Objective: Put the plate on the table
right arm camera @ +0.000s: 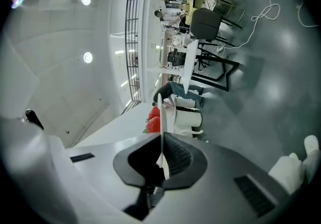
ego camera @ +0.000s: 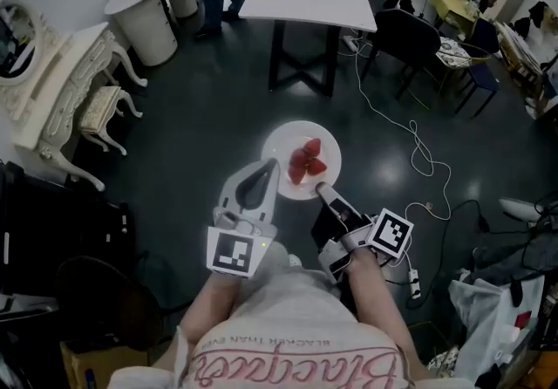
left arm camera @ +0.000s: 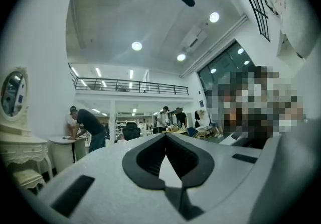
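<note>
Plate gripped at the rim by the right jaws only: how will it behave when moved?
The plate looks rigid and smooth, so it likely won't flex but could slip. The right gripper pinches only its near rim, so it may droop. The strawberries lie loose and would probably slide if it tilts.

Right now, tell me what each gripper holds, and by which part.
The right gripper clamps the plate by its near rim, with strawberries on it. The left gripper holds nothing; its jaws are together.
</note>
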### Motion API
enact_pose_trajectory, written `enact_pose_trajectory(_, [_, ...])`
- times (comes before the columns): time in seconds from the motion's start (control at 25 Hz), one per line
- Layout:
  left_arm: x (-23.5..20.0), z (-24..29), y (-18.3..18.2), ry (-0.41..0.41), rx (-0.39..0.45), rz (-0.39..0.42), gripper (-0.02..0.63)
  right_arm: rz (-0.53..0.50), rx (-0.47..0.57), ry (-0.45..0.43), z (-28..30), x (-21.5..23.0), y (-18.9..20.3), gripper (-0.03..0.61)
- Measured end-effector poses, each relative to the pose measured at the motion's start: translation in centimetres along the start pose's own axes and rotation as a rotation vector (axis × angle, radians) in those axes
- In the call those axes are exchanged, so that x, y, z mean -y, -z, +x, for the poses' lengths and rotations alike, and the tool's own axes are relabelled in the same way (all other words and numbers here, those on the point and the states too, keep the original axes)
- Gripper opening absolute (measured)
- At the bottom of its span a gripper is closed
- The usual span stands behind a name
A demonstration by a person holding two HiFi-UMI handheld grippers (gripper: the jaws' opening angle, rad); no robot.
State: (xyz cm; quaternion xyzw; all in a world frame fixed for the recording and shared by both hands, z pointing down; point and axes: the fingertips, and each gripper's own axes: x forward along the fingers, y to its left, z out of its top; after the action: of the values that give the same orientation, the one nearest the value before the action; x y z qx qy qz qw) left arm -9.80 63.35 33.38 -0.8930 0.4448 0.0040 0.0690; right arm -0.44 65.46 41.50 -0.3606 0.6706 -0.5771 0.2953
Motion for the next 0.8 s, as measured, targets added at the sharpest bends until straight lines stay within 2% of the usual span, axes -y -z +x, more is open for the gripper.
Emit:
enact_pose_trajectory(0.2, [0.8, 0.0, 0.9, -0.019, -0.016, -0.012, 0.003, 0.022, -0.008, -0.013, -1.1, 0.6, -0.3, 0.014])
enact_pose_trajectory(0.44, [-0.3, 0.5, 1.7, -0.04, -0.031, -0.03, 0.003, 0.005, -0.013, -0.002, 0.0, 1.2, -0.8, 0.012])
enact_pose_trajectory(0.6, [-0.5, 2.4, 2.9, -0.036, -0.041, -0.034, 0.003, 0.009, -0.018, -0.011, 1.1, 2.0, -2.1, 0.012])
enact_pose_trajectory(0.8, [-3.1, 5.6, 3.8, -0.043, -0.05, -0.035, 0.003, 0.018, -0.02, -0.004, 4.4, 2.8, -4.2, 0.014])
